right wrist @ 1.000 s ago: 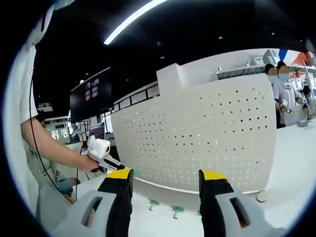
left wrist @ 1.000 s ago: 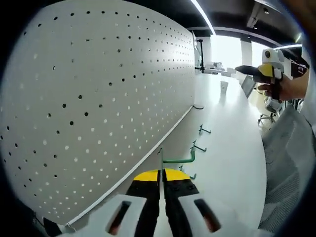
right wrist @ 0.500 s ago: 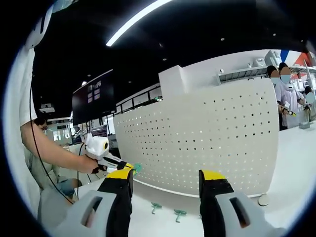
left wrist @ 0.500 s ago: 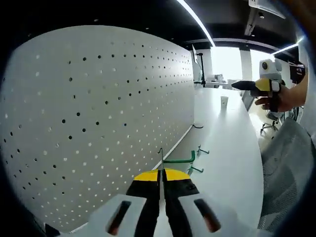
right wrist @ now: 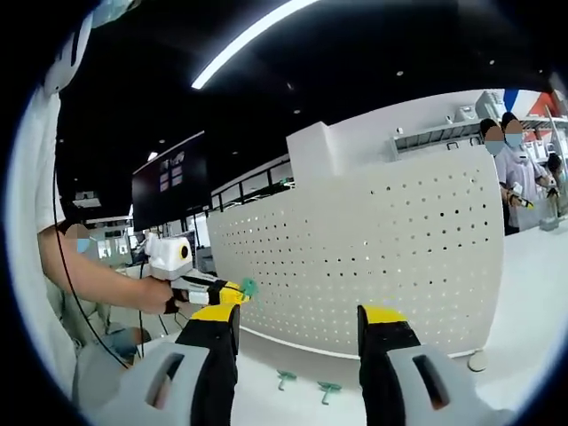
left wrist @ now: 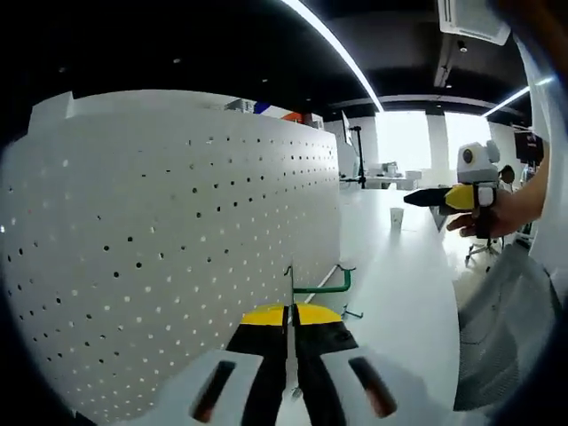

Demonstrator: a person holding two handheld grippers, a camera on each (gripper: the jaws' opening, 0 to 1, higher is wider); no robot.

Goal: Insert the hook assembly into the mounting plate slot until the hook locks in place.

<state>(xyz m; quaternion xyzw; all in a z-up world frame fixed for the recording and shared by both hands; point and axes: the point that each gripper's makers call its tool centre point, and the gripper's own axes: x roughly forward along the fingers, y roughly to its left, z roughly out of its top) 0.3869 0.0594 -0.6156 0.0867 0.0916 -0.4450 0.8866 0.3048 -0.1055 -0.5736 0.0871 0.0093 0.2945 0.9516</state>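
a: left gripper view first. the left gripper point(left wrist: 289, 330) has its jaws squeezed tight on the green hook point(left wrist: 321, 286). the hook sticks out past the yellow tips, up in the air, close to the white pegboard point(left wrist: 177, 240) but not touching it.

b: so what should it do?

a: i think it should turn the hook's thin end toward one little hole, go slow, and push straight in till it catches. no wiggling, or the hook may slip in the jaws.

b: what does the hook look like?

a: thin green wire, a long bar with a bent end. more green hooks point(right wrist: 306, 382) lie on the white table point(right wrist: 524, 293) by the foot of the board.

b: and the other one?

a: in the right gripper view the right gripper point(right wrist: 297, 324) has its jaws wide apart and holds nothing. it sits well back from the board, facing it.
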